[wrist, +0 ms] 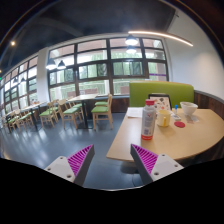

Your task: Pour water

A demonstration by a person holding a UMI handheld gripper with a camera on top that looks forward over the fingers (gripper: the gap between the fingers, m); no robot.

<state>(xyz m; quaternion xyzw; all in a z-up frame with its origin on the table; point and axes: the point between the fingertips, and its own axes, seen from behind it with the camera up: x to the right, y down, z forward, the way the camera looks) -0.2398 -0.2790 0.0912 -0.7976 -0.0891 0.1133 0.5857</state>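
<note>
Bottle (148, 119) upright near table (200, 138) edge, beyond our fingers | gripper (111, 160) spread, empty | we judge it light, slick plastic; grip mid-body.

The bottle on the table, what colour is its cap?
Red; the bottle shows in the gripper view.

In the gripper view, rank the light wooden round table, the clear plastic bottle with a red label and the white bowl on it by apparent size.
1. Light wooden round table, by far the largest.
2. Clear plastic bottle with a red label, tall, standing near the table's front edge.
3. White bowl, smallest, though it sits farther back, so nearness favours the bottle.

The gripper is open, short of the table.
</note>
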